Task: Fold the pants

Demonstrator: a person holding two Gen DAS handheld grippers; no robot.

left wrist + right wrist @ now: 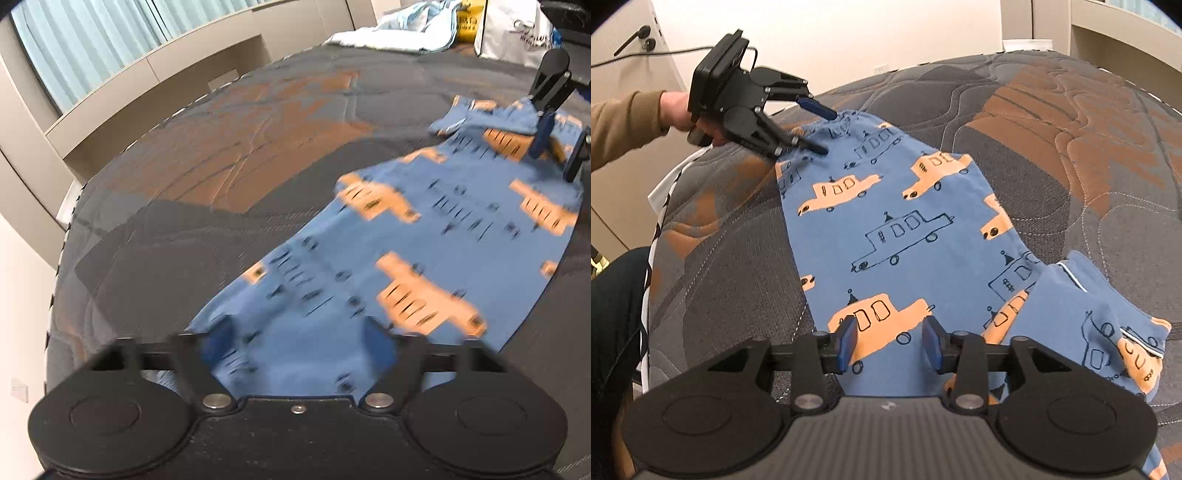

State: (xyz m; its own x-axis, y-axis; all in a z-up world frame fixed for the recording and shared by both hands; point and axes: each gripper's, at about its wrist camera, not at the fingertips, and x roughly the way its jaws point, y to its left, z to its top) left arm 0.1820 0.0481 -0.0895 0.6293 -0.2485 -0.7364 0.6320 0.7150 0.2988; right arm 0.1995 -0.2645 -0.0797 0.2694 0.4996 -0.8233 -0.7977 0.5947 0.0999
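Blue pants printed with orange and outlined cars lie flat on a quilted grey and brown bed cover. One end is bunched over itself at the lower right. My right gripper hovers over the near end, open, with cloth lying under the blue pads and not pinched. At the far end, the waistband, my left gripper stands open wide, held by a hand in a tan sleeve. In the left wrist view the left gripper spans the pants, and the right gripper shows at the far right.
A heap of pale blue cloth, a yellow item and a white bag lie beyond the bed. A beige ledge under a window runs along one side. A door with a handle and the person's dark-clad leg are at the left.
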